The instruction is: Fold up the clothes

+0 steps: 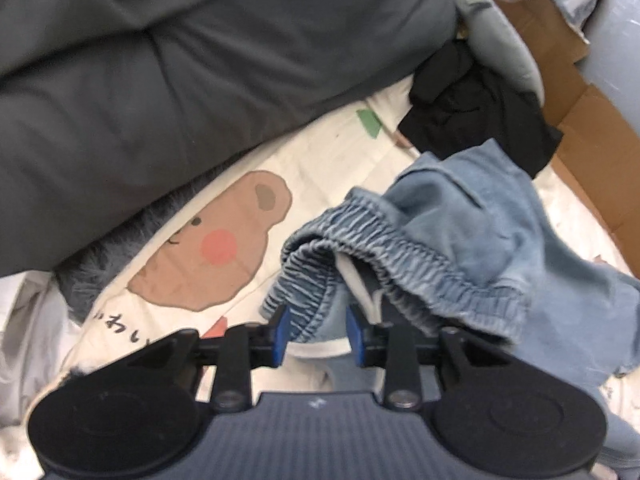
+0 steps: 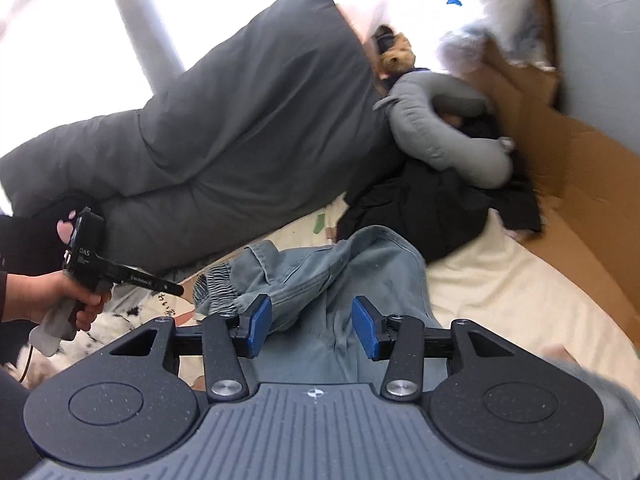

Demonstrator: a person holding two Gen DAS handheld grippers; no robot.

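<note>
Left gripper [image 1: 317, 330], jaws spread about the elastic waistband, readies a corner hold on the denim trousers [image 1: 460, 224]; right gripper [image 2: 313, 326], jaws spread, hovers over them mid-bed [image 2: 500, 280].

Daylight came from beyond the far side of both tools. In the right wrist view the window [image 2: 80, 28] ahead and to the left was blown out to plain white, and glare washed the upper right corner too. The grey duvet [image 2: 248, 128] lay evenly lit with soft shadows in its folds. Motion blur smeared the grey cushion [image 2: 444, 136] and the cardboard [image 2: 560, 184] ahead to the right. Both views bowed strongly at the edges, with dark corners. The left wrist view was sharper, though its top right corner was overexposed.
</note>
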